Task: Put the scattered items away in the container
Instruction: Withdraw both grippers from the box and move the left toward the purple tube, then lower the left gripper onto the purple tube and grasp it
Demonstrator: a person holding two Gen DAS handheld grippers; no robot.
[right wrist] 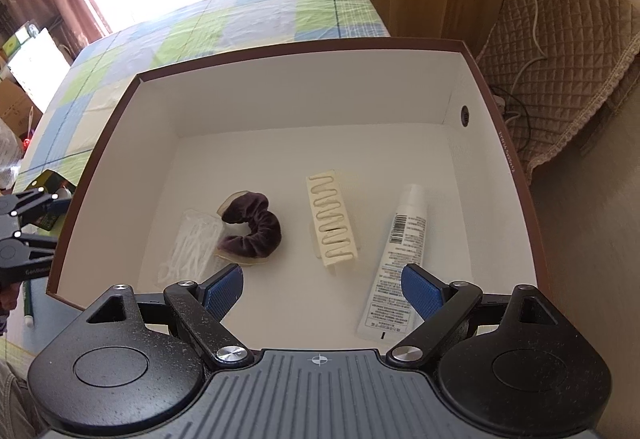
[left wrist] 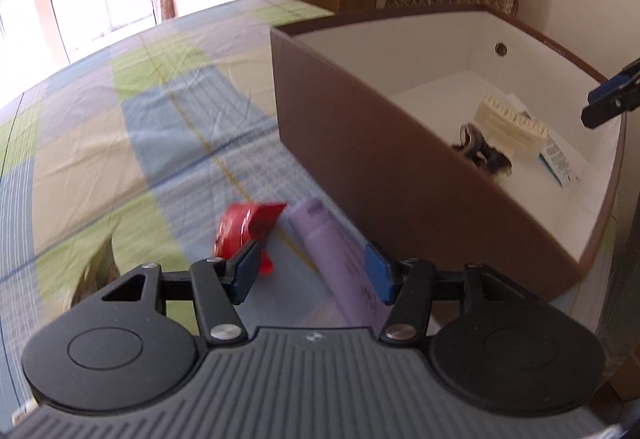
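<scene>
left hand-held gripper (left wrist: 312, 271) wide open, empty, straddling smooth lilac plastic tube (left wrist: 340, 263) on checked bedsheet (left wrist: 120, 119); crinkly red wrapper (left wrist: 244, 229) ahead-left. right hand-held gripper (right wrist: 322, 289) open, empty, above brown white-lined cardboard box (right wrist: 516, 167).

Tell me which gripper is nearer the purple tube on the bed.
Left. The left gripper hangs open right over the purple tube, beside the box. The right gripper is open above the box interior, away from the tube.
</scene>
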